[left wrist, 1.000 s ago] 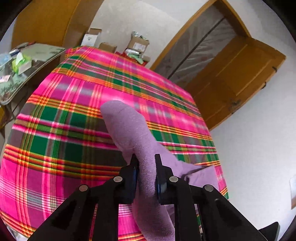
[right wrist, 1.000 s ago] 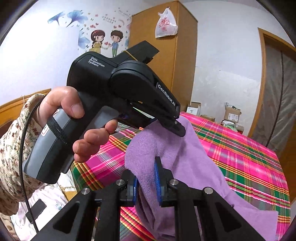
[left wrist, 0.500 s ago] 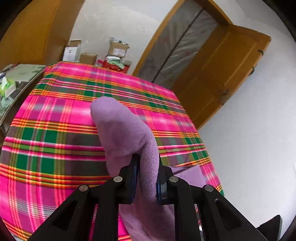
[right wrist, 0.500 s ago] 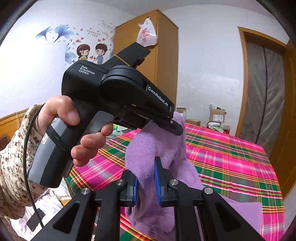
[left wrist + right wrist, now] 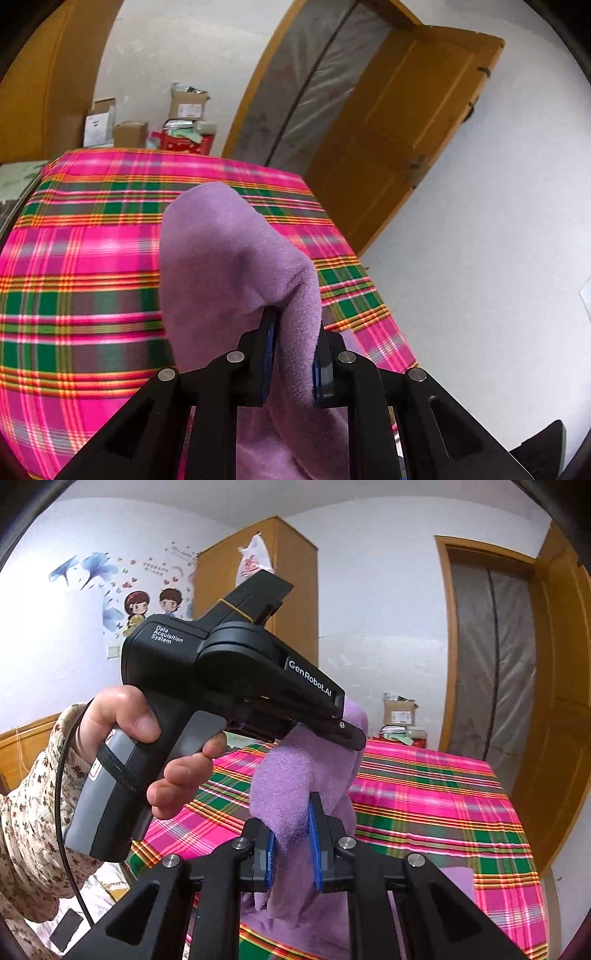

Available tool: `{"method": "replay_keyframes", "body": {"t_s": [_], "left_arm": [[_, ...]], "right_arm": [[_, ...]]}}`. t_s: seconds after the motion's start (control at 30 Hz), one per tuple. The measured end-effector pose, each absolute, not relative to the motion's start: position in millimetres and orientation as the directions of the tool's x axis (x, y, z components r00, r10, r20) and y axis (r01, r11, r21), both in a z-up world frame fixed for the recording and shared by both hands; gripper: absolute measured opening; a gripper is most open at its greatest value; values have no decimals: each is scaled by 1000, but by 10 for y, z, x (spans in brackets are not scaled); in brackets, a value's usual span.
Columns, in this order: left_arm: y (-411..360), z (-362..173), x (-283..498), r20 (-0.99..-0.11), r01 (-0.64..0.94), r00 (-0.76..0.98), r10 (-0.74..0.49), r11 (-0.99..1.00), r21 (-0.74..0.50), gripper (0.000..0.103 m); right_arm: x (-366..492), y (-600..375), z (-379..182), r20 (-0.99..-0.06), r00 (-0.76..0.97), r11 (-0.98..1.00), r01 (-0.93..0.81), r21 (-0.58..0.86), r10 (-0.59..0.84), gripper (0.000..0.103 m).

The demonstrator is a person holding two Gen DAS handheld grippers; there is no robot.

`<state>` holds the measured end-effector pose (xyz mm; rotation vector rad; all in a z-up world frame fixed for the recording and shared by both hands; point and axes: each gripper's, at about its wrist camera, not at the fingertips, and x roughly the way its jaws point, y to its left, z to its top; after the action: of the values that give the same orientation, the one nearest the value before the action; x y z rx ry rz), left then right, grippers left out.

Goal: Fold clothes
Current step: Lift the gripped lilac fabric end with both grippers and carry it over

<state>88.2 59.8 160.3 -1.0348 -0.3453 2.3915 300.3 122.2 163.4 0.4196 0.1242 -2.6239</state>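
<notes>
Both grippers, left (image 5: 291,354) and right (image 5: 291,845), stay clamped on the purple cloth (image 5: 229,266). It has risen higher off the plaid bed (image 5: 81,280). Likely mid-fold.

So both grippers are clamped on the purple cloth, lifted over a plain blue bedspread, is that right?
Not quite. The bedspread is not plain blue: it is pink, green and orange plaid, as the left wrist view shows. The rest holds: the left gripper and the right gripper are both clamped on the purple cloth, lifted over it.
</notes>
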Motion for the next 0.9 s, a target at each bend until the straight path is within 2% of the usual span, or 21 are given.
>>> {"method": "replay_keyframes", "body": {"t_s": [0.9], "left_arm": [[1844,1259,559,-686,-448,-416,597,-791,-416,17]], "right_arm": [[2867,2204,1439,-354,-874,-943,310,120,-332,15]]}}
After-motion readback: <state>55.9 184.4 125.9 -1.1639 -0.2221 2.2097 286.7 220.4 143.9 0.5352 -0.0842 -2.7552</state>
